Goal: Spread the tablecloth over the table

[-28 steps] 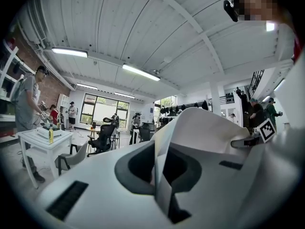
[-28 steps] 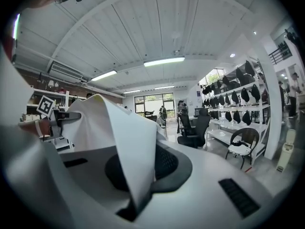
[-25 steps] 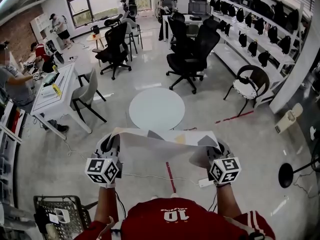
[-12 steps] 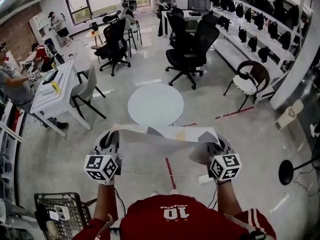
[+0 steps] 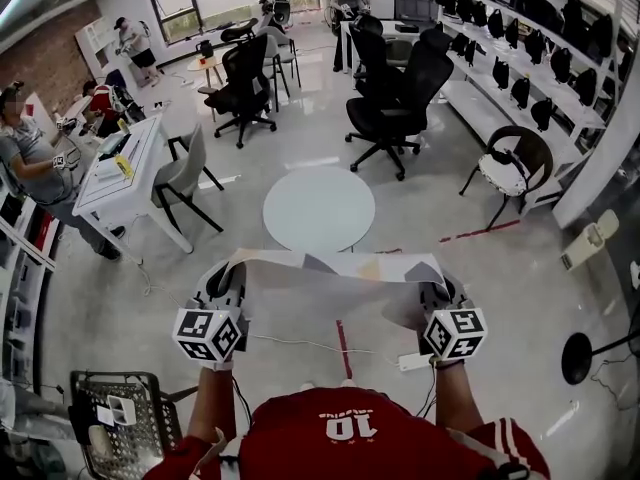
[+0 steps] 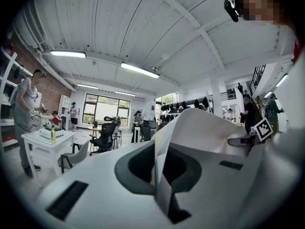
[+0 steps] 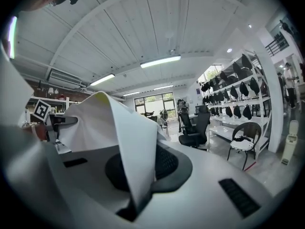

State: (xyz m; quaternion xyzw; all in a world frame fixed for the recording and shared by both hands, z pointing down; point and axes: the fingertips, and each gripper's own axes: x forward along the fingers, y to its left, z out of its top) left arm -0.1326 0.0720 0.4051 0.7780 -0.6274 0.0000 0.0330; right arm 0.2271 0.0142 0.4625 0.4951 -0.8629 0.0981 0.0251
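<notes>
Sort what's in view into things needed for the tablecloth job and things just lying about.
For the job: tablecloth; round white table; left hand-held gripper and right hand-held gripper, each shut on the tablecloth.
Lying about: black office chairs; white desk; wire basket.

White tablecloth (image 5: 330,286) w/ grey patches, stretched wide in air, near round white table (image 5: 318,208).
</notes>
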